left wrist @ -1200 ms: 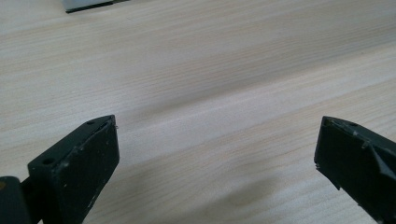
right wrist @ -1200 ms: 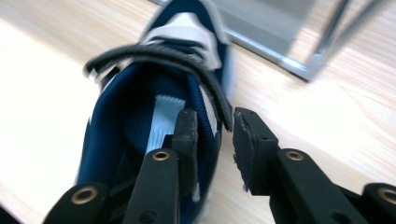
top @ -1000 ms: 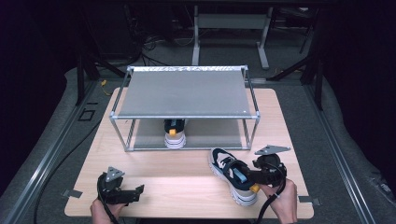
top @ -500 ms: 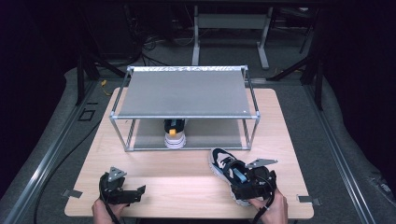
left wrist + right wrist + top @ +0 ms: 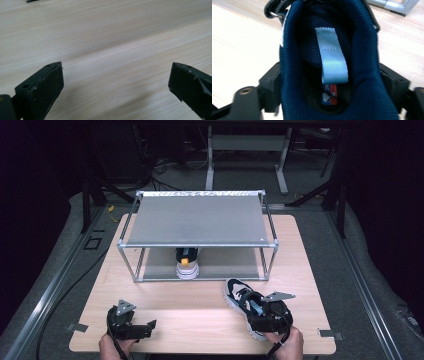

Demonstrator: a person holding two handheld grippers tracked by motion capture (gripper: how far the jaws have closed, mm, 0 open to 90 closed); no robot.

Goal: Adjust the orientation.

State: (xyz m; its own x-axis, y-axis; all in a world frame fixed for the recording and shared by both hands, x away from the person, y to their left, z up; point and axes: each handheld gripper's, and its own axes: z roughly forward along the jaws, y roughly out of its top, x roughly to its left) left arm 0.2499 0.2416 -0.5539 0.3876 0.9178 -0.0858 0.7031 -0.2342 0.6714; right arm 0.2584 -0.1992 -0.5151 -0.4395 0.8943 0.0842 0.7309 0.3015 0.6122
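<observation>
Spanning most of the high view, the pale wooden worktop [image 5: 200, 305] carries a metal-framed rack [image 5: 197, 222] with two grey shelves toward its far edge. On the rack's lower shelf stands a second shoe [image 5: 187, 264], white at the sole with a yellow patch on its heel, seen from behind.

Nearer the person, right of the middle, a black and white sneaker [image 5: 239, 296] lies on the bare wood just in front of the rack, its toe angled toward the rack and its heel toward the person. The right gripper [image 5: 270, 319] sits over that heel. In the right gripper view, the sneaker's dark blue padded collar [image 5: 332, 75] sits between the two jaws, which stand at either side of the heel and have just been closing; they appear to press on it. A light blue pull loop [image 5: 332, 55] hangs down inside the shoe above a small printed label [image 5: 329, 94].

The left gripper [image 5: 131, 326] rests low at the near left, well apart from the sneaker. Its jaws stand wide open over bare wood, with nothing between them.
</observation>
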